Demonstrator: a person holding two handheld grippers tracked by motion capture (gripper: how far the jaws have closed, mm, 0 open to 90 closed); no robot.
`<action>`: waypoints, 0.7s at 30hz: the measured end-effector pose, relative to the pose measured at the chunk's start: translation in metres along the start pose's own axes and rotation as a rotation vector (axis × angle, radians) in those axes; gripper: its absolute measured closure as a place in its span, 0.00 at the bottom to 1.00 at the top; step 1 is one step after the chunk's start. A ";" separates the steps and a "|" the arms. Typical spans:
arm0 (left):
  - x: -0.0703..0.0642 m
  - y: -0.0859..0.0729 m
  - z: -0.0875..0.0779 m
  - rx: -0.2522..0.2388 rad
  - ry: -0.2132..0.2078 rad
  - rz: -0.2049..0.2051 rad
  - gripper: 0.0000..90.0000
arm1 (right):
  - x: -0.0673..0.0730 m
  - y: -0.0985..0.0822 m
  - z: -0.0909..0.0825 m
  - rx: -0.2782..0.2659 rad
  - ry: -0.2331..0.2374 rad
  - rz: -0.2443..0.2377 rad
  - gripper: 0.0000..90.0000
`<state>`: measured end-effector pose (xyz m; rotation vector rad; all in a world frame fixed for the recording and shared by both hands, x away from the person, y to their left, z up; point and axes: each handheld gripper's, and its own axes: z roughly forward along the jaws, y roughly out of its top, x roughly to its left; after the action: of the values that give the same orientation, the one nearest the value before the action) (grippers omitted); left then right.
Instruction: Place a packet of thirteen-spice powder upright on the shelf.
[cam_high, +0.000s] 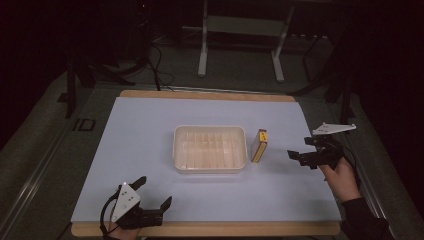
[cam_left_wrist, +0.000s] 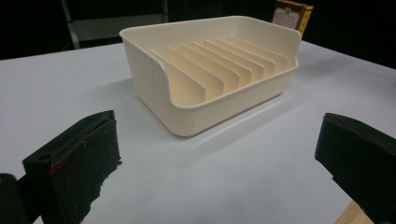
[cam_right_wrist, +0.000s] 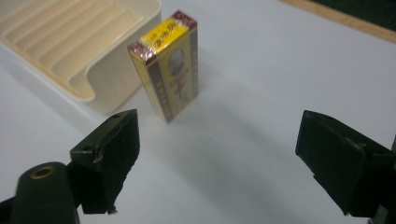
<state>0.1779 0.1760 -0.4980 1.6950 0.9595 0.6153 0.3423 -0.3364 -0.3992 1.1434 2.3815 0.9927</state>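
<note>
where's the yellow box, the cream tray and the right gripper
yellow box (cam_right_wrist: 173, 70), right gripper view, on its printed side face
cream tray (cam_high: 210, 167), high view, on its near wall
right gripper (cam_high: 296, 156), high view, between its open jaws

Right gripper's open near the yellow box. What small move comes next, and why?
Probably ease the right gripper forward until its open jaws straddle the yellow box. The box stands upright beside the cream rack, untouched, ahead of the jaws with clear table between.
</note>
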 end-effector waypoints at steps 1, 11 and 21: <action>0.000 0.000 0.000 0.000 0.000 -0.003 0.00 | 0.000 0.001 0.000 0.019 0.004 -0.006 0.14; 0.000 0.000 -0.002 0.001 0.004 -0.008 0.00 | 0.004 0.000 0.012 0.231 0.054 -0.092 0.14; 0.000 0.000 -0.001 0.004 0.001 -0.011 0.00 | 0.007 -0.003 0.020 0.424 0.107 -0.152 0.14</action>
<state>0.1768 0.1770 -0.4979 1.6922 0.9712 0.6072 0.3466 -0.3231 -0.4152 1.0385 2.8043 0.5243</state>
